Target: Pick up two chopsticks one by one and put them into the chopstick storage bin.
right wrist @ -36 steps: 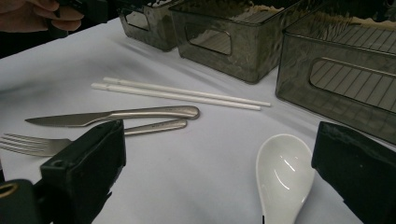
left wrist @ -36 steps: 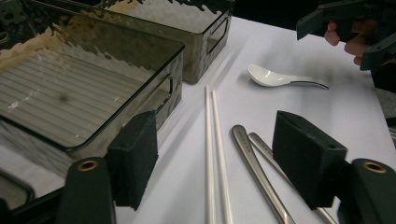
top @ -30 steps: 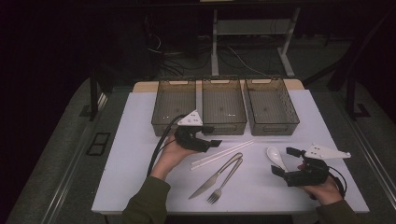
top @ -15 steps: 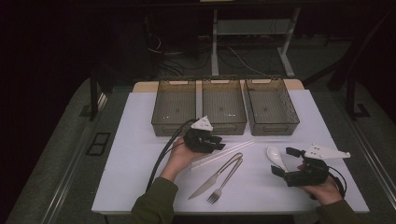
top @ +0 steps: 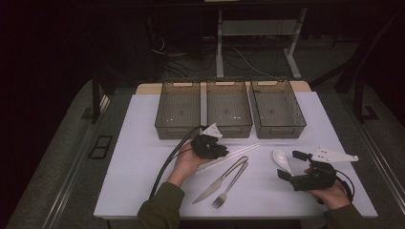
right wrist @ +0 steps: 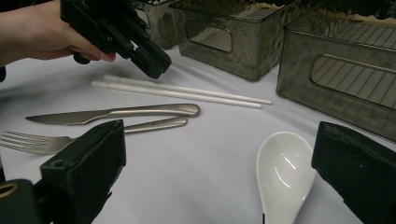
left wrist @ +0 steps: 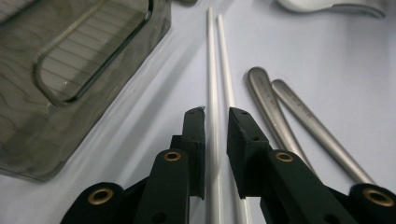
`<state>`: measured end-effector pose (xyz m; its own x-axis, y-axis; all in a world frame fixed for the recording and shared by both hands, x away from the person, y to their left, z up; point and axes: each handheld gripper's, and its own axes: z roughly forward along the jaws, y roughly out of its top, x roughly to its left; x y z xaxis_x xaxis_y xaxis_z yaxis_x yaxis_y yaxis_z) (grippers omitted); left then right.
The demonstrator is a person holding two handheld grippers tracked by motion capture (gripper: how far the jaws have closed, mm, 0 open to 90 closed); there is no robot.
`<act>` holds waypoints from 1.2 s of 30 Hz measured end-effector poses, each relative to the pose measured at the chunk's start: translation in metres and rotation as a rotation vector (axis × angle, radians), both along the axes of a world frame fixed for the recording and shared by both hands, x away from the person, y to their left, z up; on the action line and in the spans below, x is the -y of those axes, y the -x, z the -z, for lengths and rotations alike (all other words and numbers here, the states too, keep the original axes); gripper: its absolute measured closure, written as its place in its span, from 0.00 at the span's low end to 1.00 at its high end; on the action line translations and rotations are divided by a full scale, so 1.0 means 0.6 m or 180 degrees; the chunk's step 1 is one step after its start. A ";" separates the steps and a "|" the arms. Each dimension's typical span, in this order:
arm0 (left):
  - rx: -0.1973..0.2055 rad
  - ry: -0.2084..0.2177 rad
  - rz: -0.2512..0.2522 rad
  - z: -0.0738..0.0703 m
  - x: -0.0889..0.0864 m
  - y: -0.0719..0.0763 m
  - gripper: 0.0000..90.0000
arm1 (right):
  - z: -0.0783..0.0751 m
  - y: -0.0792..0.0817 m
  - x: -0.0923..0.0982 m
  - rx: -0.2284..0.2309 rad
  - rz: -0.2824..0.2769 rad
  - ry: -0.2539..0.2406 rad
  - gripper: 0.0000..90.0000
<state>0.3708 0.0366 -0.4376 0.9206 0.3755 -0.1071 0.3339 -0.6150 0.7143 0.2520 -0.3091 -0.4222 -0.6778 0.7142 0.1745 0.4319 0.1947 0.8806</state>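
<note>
Item: pair of white chopsticks (left wrist: 215, 70), lying side by side on the white table (top: 143, 143), just in front of the middle bin, their far ends running toward the spoon.

Left gripper (left wrist: 216, 116): lowered over the near end of the chopsticks, jaws astride them and just been closing; a sliver of gap shows at each pad, so not yet clamped.

Handling note: both sticks ought to sit squarely between the pads before the squeeze finishes; one seems to lie close under the right-hand jaw and could roll out or be pinned alone. A level, centred pinch looks safest.

Right gripper (right wrist: 215, 177): held low over the table, jaws wide apart, the white ceramic spoon (right wrist: 285, 175) between them but untouched.

Adjacent: steel knife (top: 222, 180) and fork (top: 230, 183), touching along their handles, just beside the chopsticks.

Containers: three smoky transparent bins in a row at the far edge, left (top: 179, 110), middle (top: 228, 109), right (top: 277, 109). Nothing visible inside any of them.
</note>
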 end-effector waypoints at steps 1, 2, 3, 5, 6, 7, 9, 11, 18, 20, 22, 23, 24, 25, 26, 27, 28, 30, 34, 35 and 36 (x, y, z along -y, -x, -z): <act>0.0008 -0.0012 0.0018 0.002 0.000 -0.002 0.86 | 0.000 0.000 0.000 0.0002 -0.0001 0.0000 0.04; -0.0018 -0.0014 0.0013 0.004 0.001 -0.001 0.86 | 0.000 0.000 0.000 0.0002 -0.0001 0.0000 0.04; -0.0027 -0.0027 0.0011 0.006 0.002 -0.001 0.86 | 0.000 0.000 0.000 0.0002 -0.0003 -0.0001 0.04; -0.0042 -0.0043 -0.0006 0.009 0.004 -0.001 0.87 | 0.000 0.000 0.001 0.0004 -0.0002 -0.0005 0.04; -0.0054 -0.0038 -0.0007 0.010 0.004 -0.001 0.88 | 0.000 0.000 0.001 0.0003 -0.0002 -0.0006 0.04; -0.0039 -0.0054 0.0012 0.011 0.005 -0.002 0.88 | 0.000 0.000 0.000 -0.0004 0.0002 -0.0008 0.04; -0.0062 -0.0069 -0.0009 0.014 0.006 0.000 0.88 | 0.000 0.000 0.001 -0.0005 0.0002 -0.0008 0.04; -0.0027 -0.0096 0.0017 0.017 0.007 -0.003 0.89 | 0.000 0.000 0.001 -0.0004 0.0004 -0.0010 0.04; -0.0030 -0.0070 -0.0014 0.020 0.004 0.000 0.92 | 0.000 0.000 0.001 -0.0004 0.0005 -0.0009 0.04; -0.0011 -0.0041 -0.0009 0.022 0.003 0.000 0.92 | 0.000 0.000 0.001 -0.0017 0.0013 -0.0013 0.04; 0.0010 -0.0045 -0.0007 0.022 0.003 0.002 0.93 | 0.000 0.000 0.001 -0.0007 0.0010 -0.0008 0.04; 0.0028 -0.0077 0.0014 0.021 0.003 0.002 0.93 | 0.000 0.000 0.001 -0.0012 0.0012 -0.0010 0.04; 0.0038 -0.0085 0.0017 0.021 0.004 0.002 0.93 | 0.000 0.000 0.001 -0.0006 0.0011 -0.0004 0.04; 0.0057 -0.0089 0.0031 0.021 0.004 0.002 0.94 | 0.000 0.000 0.001 -0.0013 0.0013 -0.0006 0.04; 0.0081 -0.0091 0.0032 0.021 0.005 0.003 0.94 | 0.000 0.000 0.001 -0.0013 0.0013 -0.0006 0.04; 0.0105 -0.0117 0.0048 0.020 0.006 0.004 0.94 | 0.000 0.001 0.001 -0.0016 0.0017 -0.0009 0.04; 0.0132 -0.0133 0.0057 0.020 0.006 0.005 0.94 | 0.000 0.001 0.001 -0.0011 0.0017 -0.0004 0.04; 0.0146 -0.0124 0.0052 0.020 0.007 0.006 0.94 | 0.001 0.001 0.001 -0.0009 0.0017 -0.0001 0.04; 0.0133 -0.0130 0.0037 0.019 0.004 0.004 0.94 | 0.003 0.000 -0.001 0.0002 0.0014 0.0021 0.04; 0.0149 -0.0144 0.0025 0.018 0.003 0.004 0.94 | 0.003 0.000 -0.001 0.0002 0.0014 0.0021 0.04; 0.0148 -0.0150 0.0004 0.017 0.002 0.004 0.94 | 0.004 -0.001 -0.001 0.0015 0.0007 0.0035 0.04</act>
<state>0.3686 0.0355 -0.4479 0.9247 0.3779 -0.0465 0.3003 -0.6487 0.6993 0.2523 -0.3084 -0.4243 -0.6770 0.7176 0.1635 0.4282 0.2034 0.8805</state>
